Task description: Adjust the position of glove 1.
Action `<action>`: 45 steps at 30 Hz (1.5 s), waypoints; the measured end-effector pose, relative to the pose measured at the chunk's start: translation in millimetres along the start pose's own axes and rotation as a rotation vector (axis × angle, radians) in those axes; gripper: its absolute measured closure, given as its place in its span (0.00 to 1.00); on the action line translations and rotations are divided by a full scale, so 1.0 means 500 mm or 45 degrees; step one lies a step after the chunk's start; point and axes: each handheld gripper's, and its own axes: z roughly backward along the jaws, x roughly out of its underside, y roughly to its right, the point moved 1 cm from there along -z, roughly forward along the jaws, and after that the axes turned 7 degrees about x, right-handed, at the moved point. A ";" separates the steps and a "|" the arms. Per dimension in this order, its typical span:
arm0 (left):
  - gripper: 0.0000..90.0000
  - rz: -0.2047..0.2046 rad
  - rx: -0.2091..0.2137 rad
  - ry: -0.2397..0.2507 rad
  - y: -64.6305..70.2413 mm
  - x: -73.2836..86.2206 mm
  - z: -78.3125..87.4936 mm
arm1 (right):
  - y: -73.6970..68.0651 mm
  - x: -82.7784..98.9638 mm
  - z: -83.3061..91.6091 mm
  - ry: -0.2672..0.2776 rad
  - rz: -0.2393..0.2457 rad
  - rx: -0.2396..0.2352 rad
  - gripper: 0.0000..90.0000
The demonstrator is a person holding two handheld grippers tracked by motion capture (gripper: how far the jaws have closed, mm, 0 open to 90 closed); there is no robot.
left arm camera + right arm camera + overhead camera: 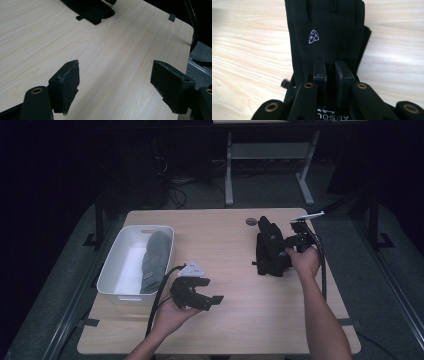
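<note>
Seen from the high view, the right gripper (285, 251) is held at the table's (230, 325) right, closed on a black glove (270, 249) lifted upright, forearm stretched forward. The left gripper (202, 295) is cradled palm-up near a white bin (112, 270). In the left gripper view, jaws are spread wide over bare wood. In the right gripper view, the glove's cuff is pinched between nearly closed jaws.

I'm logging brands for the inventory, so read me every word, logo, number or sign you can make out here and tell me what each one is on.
"ABSOL", white letters seen upside down and cut off by the frame edge, on the cuff of the black glove, just behind the right gripper fingers.
Small white shield-shaped emblem on the same glove: a logo, no letters readable.
Nothing readable on the white bin, the grey cloth or the table.
</note>
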 end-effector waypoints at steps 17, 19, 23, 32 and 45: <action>0.25 0.023 -0.001 0.008 -0.010 0.022 0.011 | -0.027 -0.003 -0.037 -0.034 -0.015 0.092 0.56; 0.25 0.018 -0.001 0.001 -0.008 0.023 0.008 | -0.014 0.002 -0.028 -0.031 0.035 0.096 0.53; 0.25 0.021 -0.001 -0.006 -0.007 0.025 0.006 | 0.021 0.023 -0.024 -0.096 -0.022 0.011 0.52; 0.25 0.025 -0.002 -0.010 -0.005 0.025 0.002 | 0.065 0.060 -0.033 -0.182 -0.017 -0.145 0.46; 0.26 0.016 0.005 -0.007 -0.003 0.022 -0.003 | 0.054 0.067 0.004 -0.088 -0.034 -0.305 0.93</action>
